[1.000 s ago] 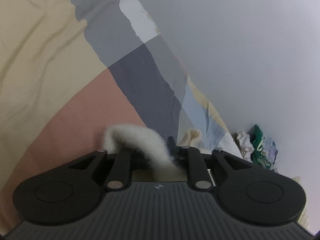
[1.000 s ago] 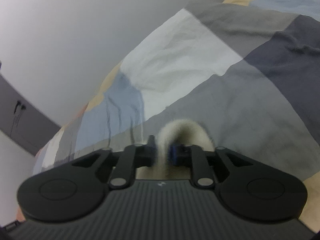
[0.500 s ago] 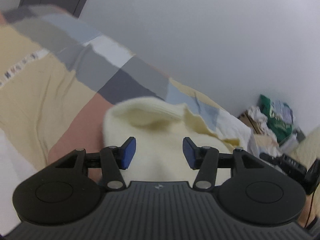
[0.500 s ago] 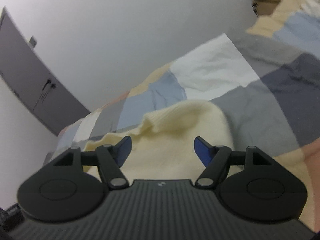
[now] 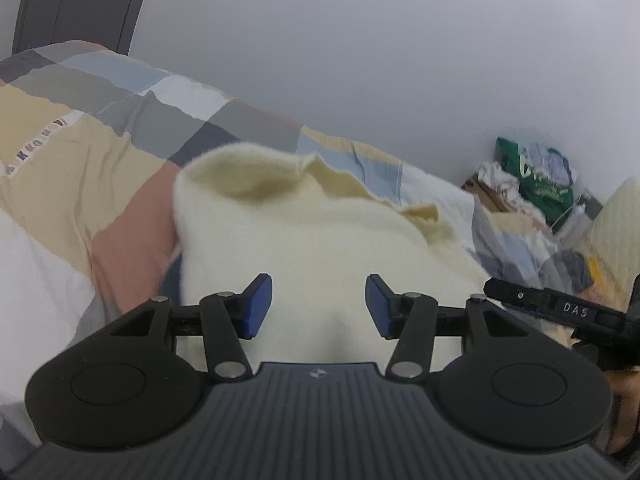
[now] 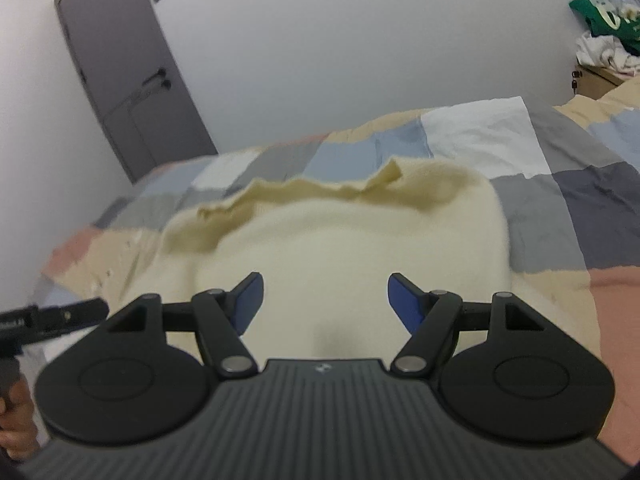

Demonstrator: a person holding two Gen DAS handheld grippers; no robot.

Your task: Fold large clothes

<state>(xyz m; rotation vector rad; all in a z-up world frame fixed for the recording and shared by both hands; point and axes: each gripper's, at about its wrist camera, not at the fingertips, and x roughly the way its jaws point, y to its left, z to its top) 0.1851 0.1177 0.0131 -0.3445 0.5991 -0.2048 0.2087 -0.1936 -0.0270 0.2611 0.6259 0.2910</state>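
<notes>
While both tools stand off from the cloth, item one: cream fuzzy knit garment (image 5: 320,240), large, lying in the centre of both wrist views on a patchwork quilt of grey, blue, beige and pink blocks (image 5: 80,168), its far edge rumpled and turned up toward the pale wall. Item two: left gripper (image 5: 319,306), black frame, blue pads, jaws parted about halfway, having just been opening; nothing pinched, the pads clear of the knit that shows behind the gap. Item three: right gripper (image 6: 326,302), same make, jaws spread somewhat wider, likewise just opened and released, no cloth between them. Each tool's side arm shows at the other view's lower edge. Step in hand, as judged: a fold has been laid and let go; the next grasp is best taken at two matching corners or edge points, low and level, both sides lifted together so the soft knit does not drag or bunch. Sundry: grey door (image 6: 128,80) upper left; heap of clothes (image 5: 536,176) at right
</notes>
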